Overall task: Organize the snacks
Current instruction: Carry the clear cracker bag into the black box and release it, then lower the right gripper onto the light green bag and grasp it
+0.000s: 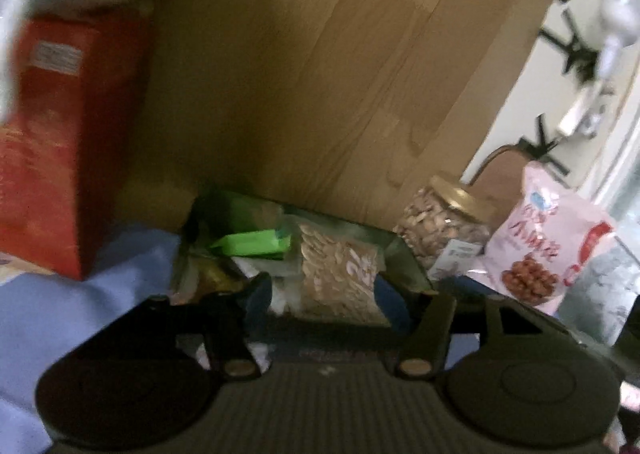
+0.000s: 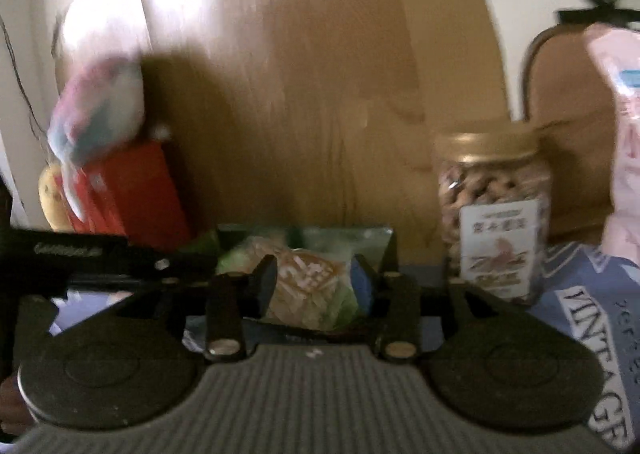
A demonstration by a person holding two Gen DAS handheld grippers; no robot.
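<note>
A clear tray (image 1: 404, 254) holds several snack packs against a wooden board. My left gripper (image 1: 326, 294) is closed on a clear pack of pale nut slices (image 1: 340, 274), just over the tray; a green packet (image 1: 256, 244) lies beside it. My right gripper (image 2: 316, 286) is closed on a green-edged snack packet (image 2: 308, 286) in front of the tray (image 2: 380, 240). A nut jar with a gold lid (image 1: 444, 226) (image 2: 492, 210) stands right of the tray. A pink snack bag (image 1: 548, 238) (image 2: 624, 142) stands further right.
A red box (image 1: 60, 142) (image 2: 128, 190) stands left of the tray with a blurred pale bag (image 2: 100, 106) on top. The wooden board (image 1: 320, 74) rises behind. A blue printed cloth (image 2: 580, 306) covers the surface. The left gripper's black body (image 2: 80, 258) shows at the left of the right wrist view.
</note>
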